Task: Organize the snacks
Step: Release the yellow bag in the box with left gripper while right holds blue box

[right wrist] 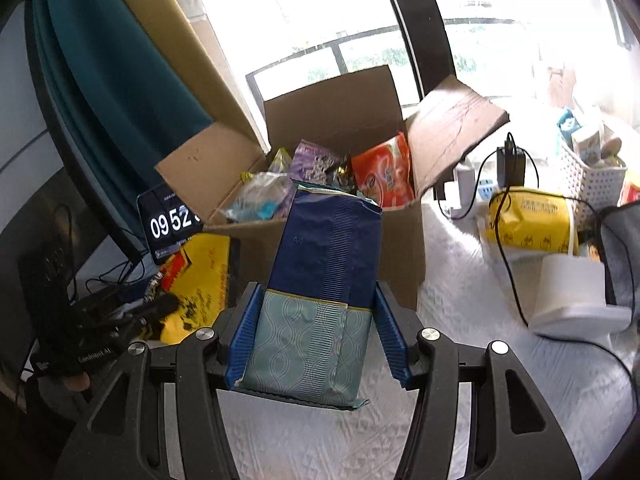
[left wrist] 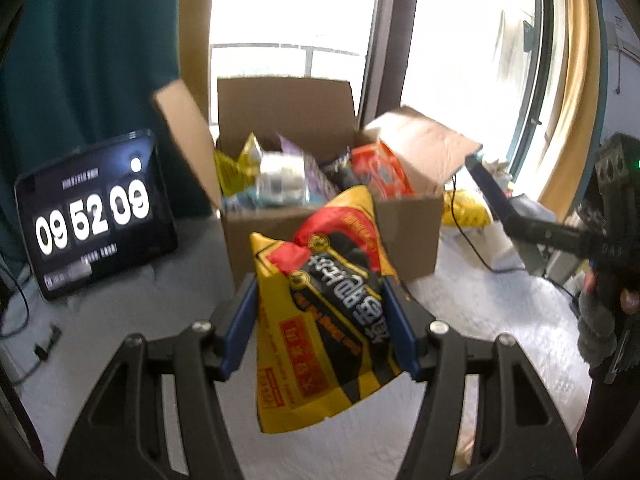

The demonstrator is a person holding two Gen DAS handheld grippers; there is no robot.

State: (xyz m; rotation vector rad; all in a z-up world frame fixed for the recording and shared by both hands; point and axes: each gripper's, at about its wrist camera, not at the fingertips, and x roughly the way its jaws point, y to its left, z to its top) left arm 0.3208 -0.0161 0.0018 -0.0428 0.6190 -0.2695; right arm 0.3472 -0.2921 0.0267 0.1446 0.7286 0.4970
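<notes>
My left hand-held gripper (left wrist: 320, 320) clamps a yellow-black snack bag (left wrist: 324, 308), long axis toward 12 o'clock at the cardboard box (left wrist: 408, 236). My right hand-held gripper (right wrist: 316, 328) clamps a blue packet (right wrist: 320, 292), long axis toward 12 o'clock, before the box.

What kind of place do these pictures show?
Probably a room in a home: a large window with curtains, a cardboard box of snacks on a white cloth, a clock display.
</notes>
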